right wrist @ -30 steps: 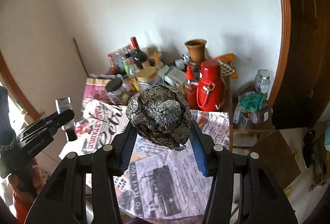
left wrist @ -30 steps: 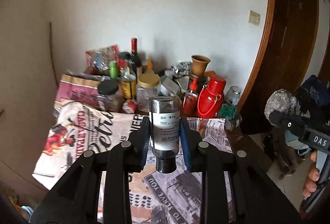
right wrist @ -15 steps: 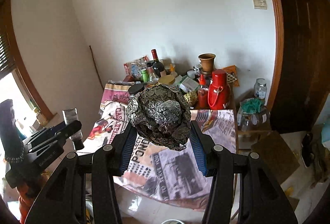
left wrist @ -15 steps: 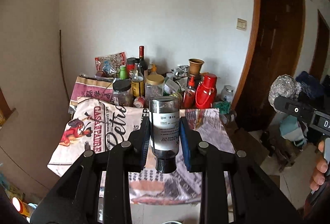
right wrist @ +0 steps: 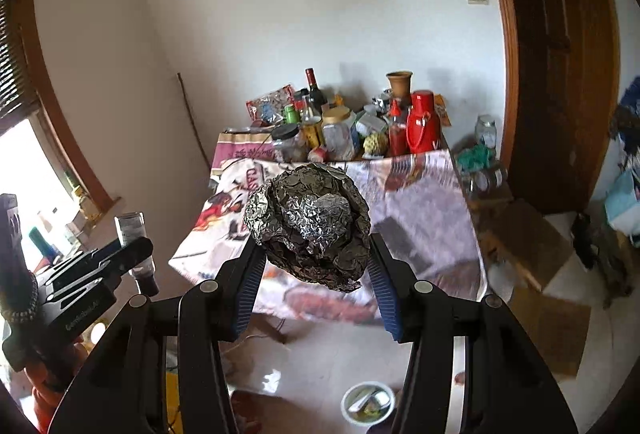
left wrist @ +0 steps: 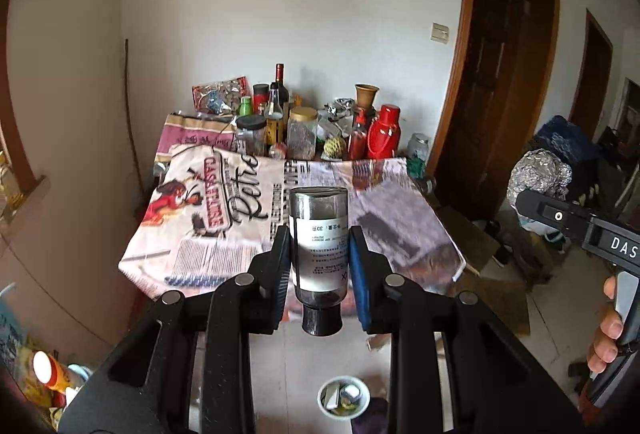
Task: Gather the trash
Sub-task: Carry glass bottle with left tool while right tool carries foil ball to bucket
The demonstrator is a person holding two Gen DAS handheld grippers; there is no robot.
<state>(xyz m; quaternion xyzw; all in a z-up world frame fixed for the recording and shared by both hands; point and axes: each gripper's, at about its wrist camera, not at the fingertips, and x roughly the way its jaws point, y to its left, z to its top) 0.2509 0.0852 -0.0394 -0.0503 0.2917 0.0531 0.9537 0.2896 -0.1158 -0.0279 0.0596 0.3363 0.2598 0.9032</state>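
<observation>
My left gripper (left wrist: 319,258) is shut on a small glass bottle (left wrist: 319,238) with a white label, held cap toward me, black cap at the bottom. My right gripper (right wrist: 314,258) is shut on a crumpled ball of aluminium foil (right wrist: 308,226). Both are held in the air, away from the table (left wrist: 400,226) with its newspaper-print cloth. The foil ball (left wrist: 538,174) and right gripper body show at the right of the left wrist view. The bottle (right wrist: 134,234) in the left gripper shows at the left of the right wrist view. A small white bin (left wrist: 344,398) with scraps stands on the floor below.
Bottles, jars, a red flask (left wrist: 384,132) and a clay vase (left wrist: 366,96) crowd the table's far edge against the wall. A brown door frame (left wrist: 456,74) stands right. Cardboard (right wrist: 536,254) and clutter lie on the floor right of the table. The white bin (right wrist: 368,402) sits on pale tiles.
Both grippers have pulled back from the table, which now looks smaller and farther. The floor and the white bin have come into view. Bottle and foil stay gripped.
</observation>
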